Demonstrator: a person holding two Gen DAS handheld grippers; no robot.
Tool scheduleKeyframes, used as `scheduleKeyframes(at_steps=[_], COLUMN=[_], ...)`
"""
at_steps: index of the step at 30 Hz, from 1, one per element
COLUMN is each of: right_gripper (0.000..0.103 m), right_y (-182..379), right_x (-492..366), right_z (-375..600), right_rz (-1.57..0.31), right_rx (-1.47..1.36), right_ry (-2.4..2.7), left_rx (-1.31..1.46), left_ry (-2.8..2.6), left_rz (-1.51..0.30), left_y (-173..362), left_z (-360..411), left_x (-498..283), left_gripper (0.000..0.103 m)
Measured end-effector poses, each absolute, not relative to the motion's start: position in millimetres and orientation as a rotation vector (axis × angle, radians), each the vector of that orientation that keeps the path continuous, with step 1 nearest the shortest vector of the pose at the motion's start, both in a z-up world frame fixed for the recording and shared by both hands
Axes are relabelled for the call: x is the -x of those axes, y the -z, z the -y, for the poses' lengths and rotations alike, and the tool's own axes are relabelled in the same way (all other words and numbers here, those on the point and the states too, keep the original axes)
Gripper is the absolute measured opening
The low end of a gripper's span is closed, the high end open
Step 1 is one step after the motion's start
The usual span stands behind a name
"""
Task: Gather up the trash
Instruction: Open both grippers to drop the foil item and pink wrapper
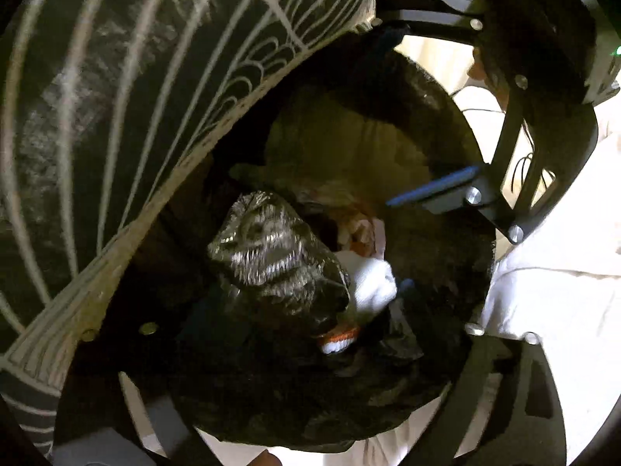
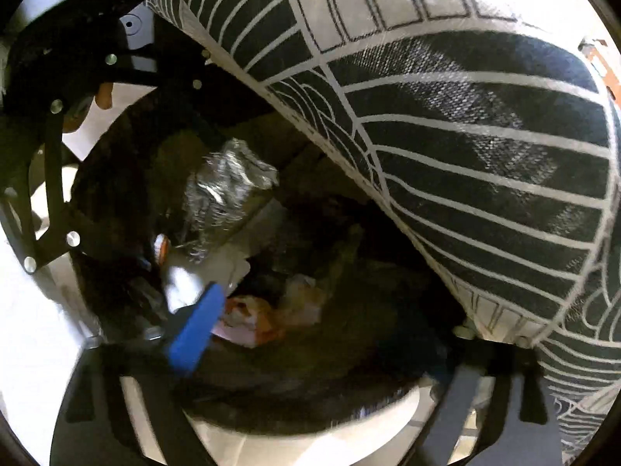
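Both grippers point down into a bin lined with a black bag (image 1: 438, 256). Left gripper (image 1: 306, 330) and right gripper (image 2: 322, 334) stand spread, pinching nothing. A crumpled foil wrapper (image 1: 271, 256) lies inside among white tissue (image 1: 368, 279). Patterned fabric (image 2: 485, 155) hangs beside.

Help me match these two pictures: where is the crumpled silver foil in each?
Left wrist view: foil just below centre, inside the dark trash bag.
Right wrist view: foil left of centre, upper half.
Shared landmark: the black-and-white patterned cloth.
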State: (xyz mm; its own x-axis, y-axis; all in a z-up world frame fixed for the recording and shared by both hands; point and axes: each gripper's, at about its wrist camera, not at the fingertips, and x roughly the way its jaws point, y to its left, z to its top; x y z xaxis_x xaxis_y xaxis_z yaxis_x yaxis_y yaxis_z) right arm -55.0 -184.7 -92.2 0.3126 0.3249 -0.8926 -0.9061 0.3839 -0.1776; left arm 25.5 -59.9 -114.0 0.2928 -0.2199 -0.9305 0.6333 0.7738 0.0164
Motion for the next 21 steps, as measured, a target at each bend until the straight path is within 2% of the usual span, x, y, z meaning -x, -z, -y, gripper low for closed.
scheduleKeyframes(at_steps=[16, 21], right_gripper=[0.089, 0.090], right_y=[46.7, 26.0], right_x=[57.5, 56.6], right_z=[238.1, 252.6], right_rz=[-0.895, -0.883], right_rx=[0.567, 0.490], right_ry=[-0.890, -0.889], left_rx=[-0.304, -0.250], left_ry=[0.540, 0.500], left_rz=[-0.989, -0.893], left_y=[85.1, 74.4], left_z=[48.1, 41.6], left_x=[18.0, 34.0], left_gripper=[0.097, 0.097])
